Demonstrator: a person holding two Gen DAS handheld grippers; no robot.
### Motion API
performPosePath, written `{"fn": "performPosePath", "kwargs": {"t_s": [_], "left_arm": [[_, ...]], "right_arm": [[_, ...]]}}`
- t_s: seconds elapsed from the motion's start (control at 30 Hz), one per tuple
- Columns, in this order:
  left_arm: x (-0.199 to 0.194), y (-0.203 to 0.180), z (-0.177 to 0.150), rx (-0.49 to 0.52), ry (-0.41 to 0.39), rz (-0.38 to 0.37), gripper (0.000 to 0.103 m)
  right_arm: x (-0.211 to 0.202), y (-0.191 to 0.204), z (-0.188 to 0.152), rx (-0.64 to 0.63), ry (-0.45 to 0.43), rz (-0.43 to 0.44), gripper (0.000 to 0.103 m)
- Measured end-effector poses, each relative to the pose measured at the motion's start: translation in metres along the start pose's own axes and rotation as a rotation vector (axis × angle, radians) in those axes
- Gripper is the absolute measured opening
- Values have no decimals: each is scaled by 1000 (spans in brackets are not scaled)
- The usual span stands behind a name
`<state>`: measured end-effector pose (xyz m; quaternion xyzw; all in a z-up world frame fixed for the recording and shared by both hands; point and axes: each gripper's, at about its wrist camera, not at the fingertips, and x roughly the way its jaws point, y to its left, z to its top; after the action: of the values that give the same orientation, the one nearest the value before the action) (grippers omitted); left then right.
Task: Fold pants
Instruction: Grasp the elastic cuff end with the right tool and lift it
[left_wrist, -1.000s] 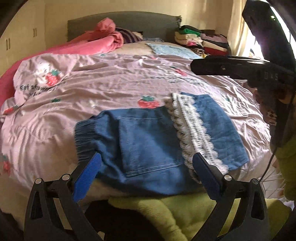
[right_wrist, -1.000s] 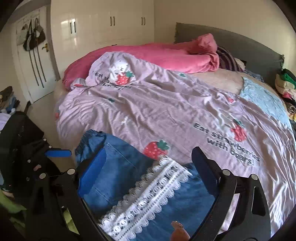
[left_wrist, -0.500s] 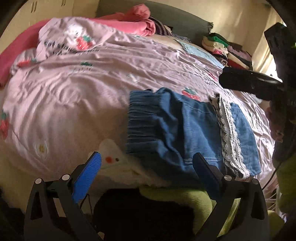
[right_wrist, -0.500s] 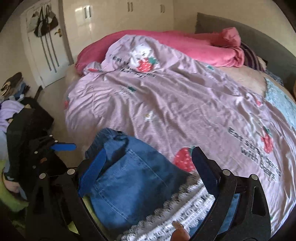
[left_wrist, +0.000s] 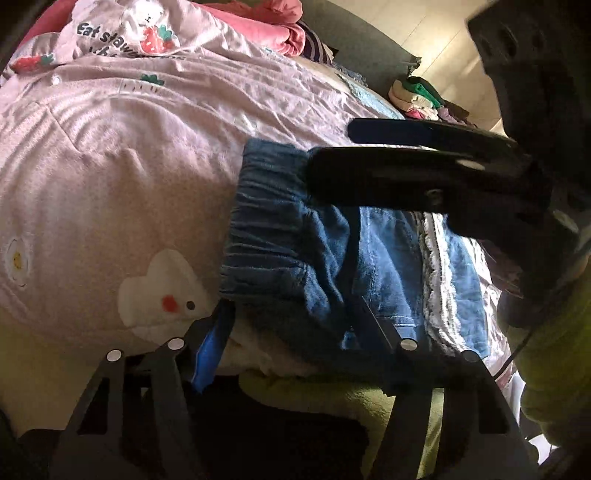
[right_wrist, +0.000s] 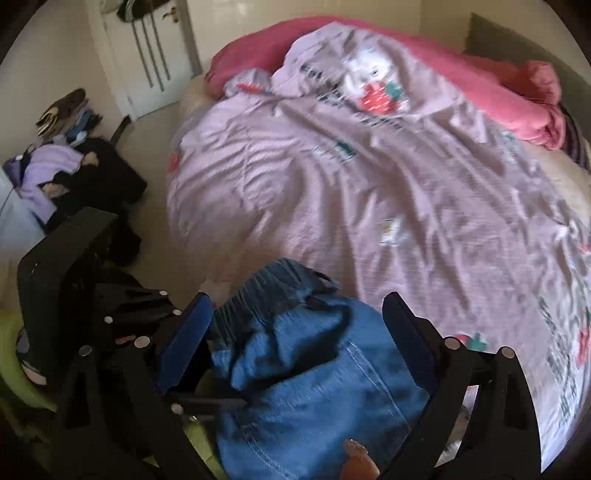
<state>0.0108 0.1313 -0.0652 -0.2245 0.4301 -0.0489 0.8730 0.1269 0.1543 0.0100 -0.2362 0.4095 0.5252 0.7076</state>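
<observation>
Denim pants (left_wrist: 288, 236), waistband bunched at bed edge: my left gripper (left_wrist: 291, 325) and right gripper (right_wrist: 299, 339) spread wide, straddling it for the next fold.

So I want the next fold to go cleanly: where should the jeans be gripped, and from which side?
Probably the gathered elastic waistband, the thick ridged edge at the end of the jeans near the bed's edge. Come in from that end with fingers straddling the band; the left gripper and right gripper are already open around it.
</observation>
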Motion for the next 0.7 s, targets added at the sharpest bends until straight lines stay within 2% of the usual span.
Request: {"fn": "performPosePath", "kwargs": {"t_s": [0.13,0.27,0.3,0.33,0.37,0.4,0.63,0.67,0.7], "left_arm": [[6,2,0,-13,1,-6,62],[7,5,2,-25,-1,-12,64],[6,6,1,-29,-3,-15,66],[3,7,0,-38,-8,-24,69],[-1,7,0,-42,-14,-33,79],[-4,6,0,-42,-21,-40,87],[-13,-9,7,-41,-47,-148,88],[-10,-14,8,-34,-43,-143,90],[-7,-18,9,-28,-36,-139,99]], "right_arm": [[25,-2,2,-4,53,56,73],[46,-13,-5,14,80,73,42],[42,-21,-6,46,65,104,35],[35,-25,-8,69,50,132,32],[26,-29,-10,85,27,156,28],[14,-33,-13,97,-8,183,27],[-41,-48,-32,159,-145,273,27],[-46,-49,-33,166,-155,278,27],[-51,-51,-36,174,-166,280,27]]}}
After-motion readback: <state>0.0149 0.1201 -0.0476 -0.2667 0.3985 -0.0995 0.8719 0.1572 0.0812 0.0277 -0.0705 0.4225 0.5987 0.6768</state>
